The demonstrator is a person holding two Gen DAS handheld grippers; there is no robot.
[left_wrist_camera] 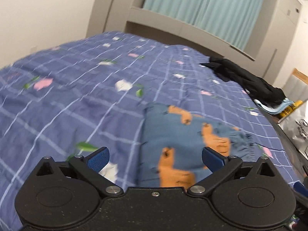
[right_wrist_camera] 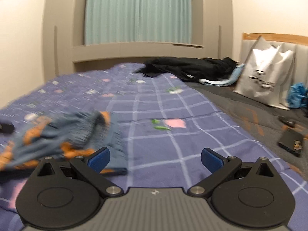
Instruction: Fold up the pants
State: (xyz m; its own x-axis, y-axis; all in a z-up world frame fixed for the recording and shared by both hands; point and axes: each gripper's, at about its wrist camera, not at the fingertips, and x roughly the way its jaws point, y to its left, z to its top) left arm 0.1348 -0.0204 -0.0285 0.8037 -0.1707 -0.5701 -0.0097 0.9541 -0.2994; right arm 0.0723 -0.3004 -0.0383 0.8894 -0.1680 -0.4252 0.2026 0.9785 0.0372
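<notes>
Nearest the lens in the left wrist view, the left gripper [left_wrist_camera: 155, 158] hangs with its blue pads spread wide and nothing pinched; the pants [left_wrist_camera: 174, 134], blue with orange patches, lie on the bedspread [left_wrist_camera: 77, 96] just past and below the gap, running away from the camera toward a gathered, ruffled edge at the right that looks like the waistband. Their left edge reads as one straight line, so I judge that a lengthwise fold may already be in, though blur keeps me from being sure. Moving right to the other view, the right gripper [right_wrist_camera: 155, 158] also has its fingers splayed apart and empty, over bare quilt, with the pants [right_wrist_camera: 63, 134] off to its left in a rumpled, uneven heap, part of the cloth reaching down beside the left finger without being clamped. From that heap I judge the job is at best partly done: no flat, compact stack is visible, and the cloth wants smoothing and at least one more fold across its length. Further right, on the grey sheet [right_wrist_camera: 240, 104], a white tote bag [right_wrist_camera: 267, 80] leans against the headboard; what it holds cannot be seen. Dark clothing [right_wrist_camera: 192, 65] is piled loosely at the far edge of the bed, not in any container.
</notes>
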